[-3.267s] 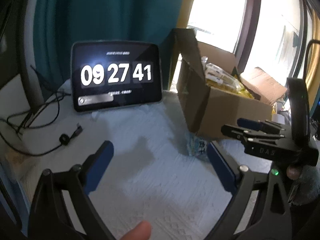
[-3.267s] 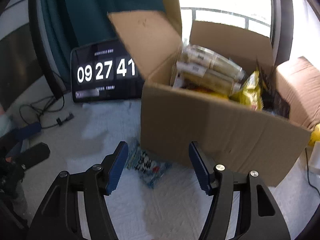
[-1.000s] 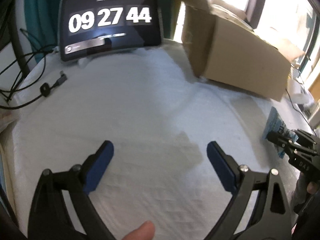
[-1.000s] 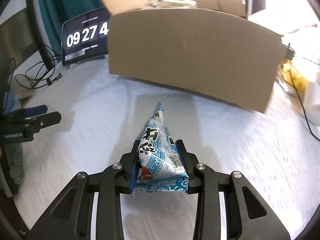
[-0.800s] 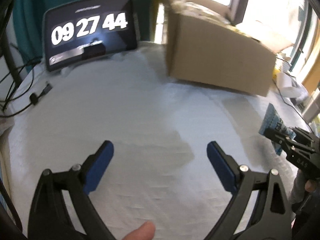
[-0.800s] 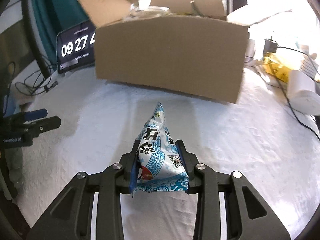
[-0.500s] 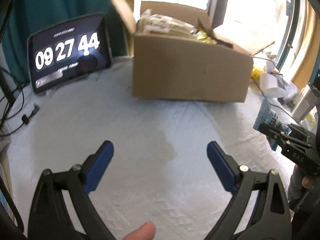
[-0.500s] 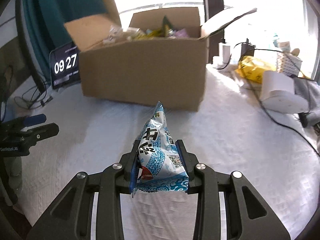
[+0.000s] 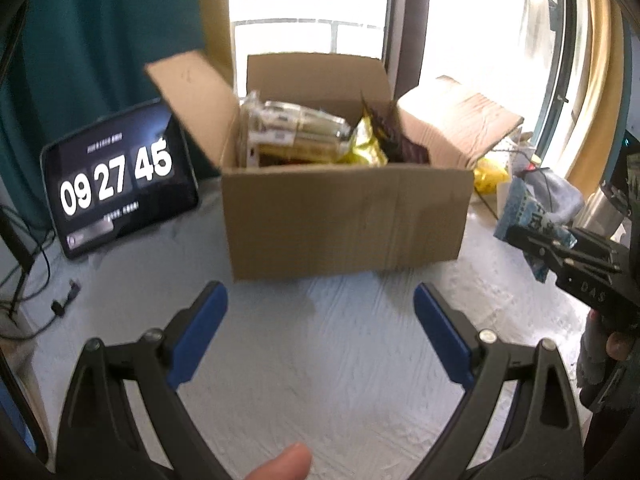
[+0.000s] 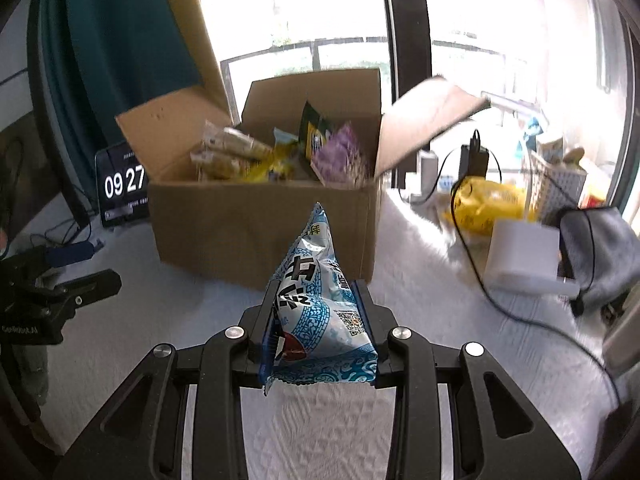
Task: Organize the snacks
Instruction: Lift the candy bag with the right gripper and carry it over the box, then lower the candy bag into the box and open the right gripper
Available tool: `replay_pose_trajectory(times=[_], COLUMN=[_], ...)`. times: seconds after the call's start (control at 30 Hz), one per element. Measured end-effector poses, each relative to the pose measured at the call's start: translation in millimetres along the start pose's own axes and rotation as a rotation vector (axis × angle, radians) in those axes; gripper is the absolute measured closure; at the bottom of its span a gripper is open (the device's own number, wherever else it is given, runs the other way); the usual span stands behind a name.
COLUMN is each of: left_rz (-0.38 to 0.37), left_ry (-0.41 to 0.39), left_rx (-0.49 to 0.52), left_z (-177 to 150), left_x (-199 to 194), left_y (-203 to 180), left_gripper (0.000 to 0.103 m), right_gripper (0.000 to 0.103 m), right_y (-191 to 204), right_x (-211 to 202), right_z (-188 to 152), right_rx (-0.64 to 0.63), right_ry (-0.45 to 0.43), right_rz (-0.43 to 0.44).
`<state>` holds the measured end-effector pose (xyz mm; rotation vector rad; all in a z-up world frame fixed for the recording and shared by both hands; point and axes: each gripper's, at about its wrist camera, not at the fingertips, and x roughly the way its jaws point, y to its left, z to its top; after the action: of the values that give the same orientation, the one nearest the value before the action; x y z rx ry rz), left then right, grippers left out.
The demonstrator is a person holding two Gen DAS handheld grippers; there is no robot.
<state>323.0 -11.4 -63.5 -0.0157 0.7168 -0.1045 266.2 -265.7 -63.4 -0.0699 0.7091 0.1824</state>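
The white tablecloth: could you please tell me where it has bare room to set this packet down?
The white cloth is bare in front of the cardboard box, and between the box and the clock tablet. It is crowded right of the box: cables, a yellow bag, a white block.

Daylight pours through the window (image 9: 308, 4), blown out white; the cardboard box (image 9: 344, 216) is motion-blurred. Fisheye corners fall dark.

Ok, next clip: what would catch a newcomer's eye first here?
The blue-and-white snack packet, pinched upright in the right gripper, fills the foreground of the right wrist view. Behind it on the white cloth stands an open cardboard box crammed with snacks. Left of the box, a tablet shows a big clock.
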Motion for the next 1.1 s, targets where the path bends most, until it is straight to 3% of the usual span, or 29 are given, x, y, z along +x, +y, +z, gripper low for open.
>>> replay_pose_trajectory(times=[0.63, 0.9, 1.1], left_rz=[0.004, 0.036, 0.039], left_ry=[-0.178, -0.206, -0.158], left_rx=[0.045, 0.016, -0.016], left_z=[71, 83, 80], left_x=[-10, 6, 27], left_y=[8, 31, 46], left_gripper=[0.008, 0.008, 0.008], right_gripper=[0.067, 0.067, 0.067], right_y=[22, 45, 46], right_x=[21, 53, 80], right_z=[90, 116, 123], right_rx=[-0.080, -0.128, -0.107], right_ry=[-0.087, -0.081, -0.061], right_rz=[0.002, 0.015, 0.026])
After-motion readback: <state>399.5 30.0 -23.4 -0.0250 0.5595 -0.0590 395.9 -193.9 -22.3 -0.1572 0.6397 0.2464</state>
